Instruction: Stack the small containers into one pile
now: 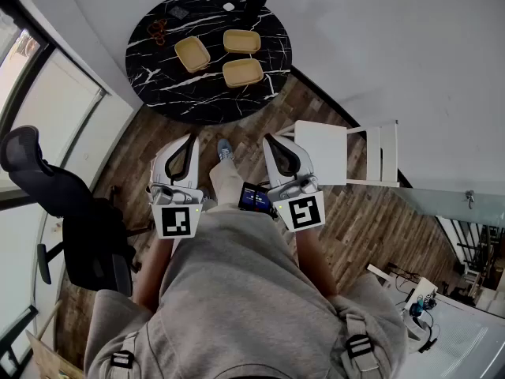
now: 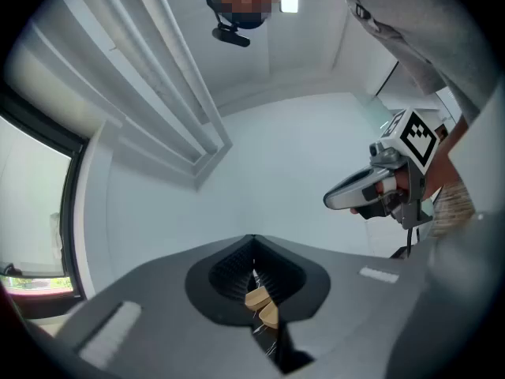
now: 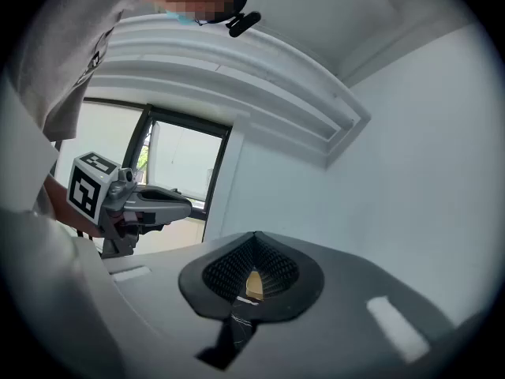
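Small containers (image 1: 241, 41): three lie apart and unstacked on the round table (image 1: 158, 81) ahead of me.
Left tongs (image 1: 189, 142): pressed together, empty, held well short; I judge nothing begun.
Right tongs (image 1: 271, 142): likewise closed, empty.

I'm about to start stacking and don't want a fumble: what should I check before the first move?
1. Containers in view: left container, far container and near container lie apart on the table: ok.
2. Nothing in the left gripper: ok, shut and empty.
3. Nothing in the right gripper: ok, shut and empty.
4. Fingers open for a grasp: not ok, both shut.
5. Grippers at the table: not ok, both short of its edge.
6. The white chair clear of the right gripper's path: cannot tell.
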Motion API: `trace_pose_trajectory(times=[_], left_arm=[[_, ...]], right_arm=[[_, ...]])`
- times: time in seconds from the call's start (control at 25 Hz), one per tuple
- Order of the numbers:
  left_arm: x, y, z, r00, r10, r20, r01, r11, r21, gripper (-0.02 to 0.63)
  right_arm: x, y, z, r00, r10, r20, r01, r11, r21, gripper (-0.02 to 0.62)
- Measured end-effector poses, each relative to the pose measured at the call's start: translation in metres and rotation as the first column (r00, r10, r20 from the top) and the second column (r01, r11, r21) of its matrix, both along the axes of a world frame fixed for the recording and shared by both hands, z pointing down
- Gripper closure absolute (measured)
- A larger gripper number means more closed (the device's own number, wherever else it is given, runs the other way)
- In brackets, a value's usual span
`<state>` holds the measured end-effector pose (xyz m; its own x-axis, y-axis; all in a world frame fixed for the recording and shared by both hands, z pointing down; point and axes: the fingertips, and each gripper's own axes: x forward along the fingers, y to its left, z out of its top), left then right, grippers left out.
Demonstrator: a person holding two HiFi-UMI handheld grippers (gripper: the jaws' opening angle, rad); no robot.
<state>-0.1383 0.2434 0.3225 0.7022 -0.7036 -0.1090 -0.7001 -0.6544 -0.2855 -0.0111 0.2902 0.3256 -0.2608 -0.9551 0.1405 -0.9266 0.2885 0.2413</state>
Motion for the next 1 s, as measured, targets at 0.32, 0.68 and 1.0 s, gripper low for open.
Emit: trace_pose_trajectory(times=[0.32,0.68,1.0], left_arm=[[-0.005,-0.007,0.006,1.000,-0.004,-0.004,0.004,1.000,-0.024,0.607],[0.005,-0.035,0.013,1.000,0.000,0.017,0.001,0.998,-0.067,0.607],[0.029,-0.081,0.019,0.998,0.016,0.061,-0.009,0.993,-0.115,0.607]], right_arm=[[0.000,-0.009,-0.002,0.999,0.027,-0.016,-0.027,1.000,0.011,0.584],[0.028,-0.037,-0.001,0.998,0.066,0.007,-0.066,0.998,-0.007,0.584],[0.053,-0.085,0.003,0.997,0.072,0.022,-0.072,0.997,-0.026,0.584]])
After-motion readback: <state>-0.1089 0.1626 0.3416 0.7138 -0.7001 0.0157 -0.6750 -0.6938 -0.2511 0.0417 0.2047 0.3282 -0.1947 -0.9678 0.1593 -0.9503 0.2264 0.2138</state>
